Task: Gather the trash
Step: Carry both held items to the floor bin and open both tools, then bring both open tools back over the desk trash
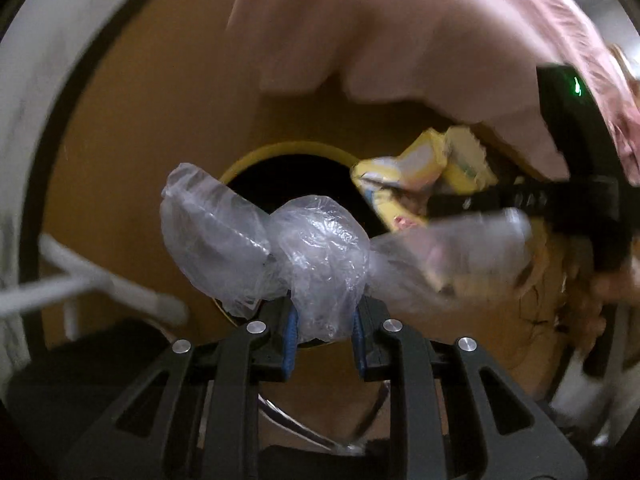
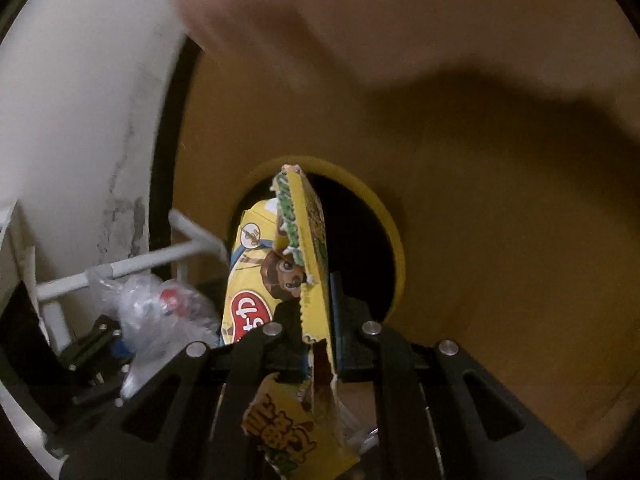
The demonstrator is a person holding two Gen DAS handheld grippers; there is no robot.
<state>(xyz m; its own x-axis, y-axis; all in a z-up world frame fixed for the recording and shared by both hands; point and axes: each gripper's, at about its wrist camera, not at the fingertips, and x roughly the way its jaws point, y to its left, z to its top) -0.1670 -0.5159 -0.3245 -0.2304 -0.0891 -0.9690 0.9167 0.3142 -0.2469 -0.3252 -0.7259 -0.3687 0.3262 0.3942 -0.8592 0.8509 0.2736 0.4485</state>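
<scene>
while both claws hover by the round hole (image 1: 296, 172) in the brown panel (image 1: 140, 160), notes by view.

left wrist: left gripper (image 1: 326, 330) nearly closed, blue pads (image 1: 293, 332) pinching a clear plastic bag (image 1: 316, 256), crumpled and knotted, puffed lobes to either side. bag hangs just before the hole. right gripper (image 1: 460, 200) enters from the right with a yellow wrapper (image 1: 420, 168). pink sleeve (image 1: 400, 40) above, blurred.

right wrist: right gripper (image 2: 318, 320) fully closed on the wrapper (image 2: 296, 264), held edge-on, top reaching over the hole (image 2: 360, 240). bag (image 2: 160, 312) at lower left.

handling, a guess: both light, soft, slippery; film crushes and may slide, so pinch bunched folds or the knot, wrapper at its creased middle.
</scene>
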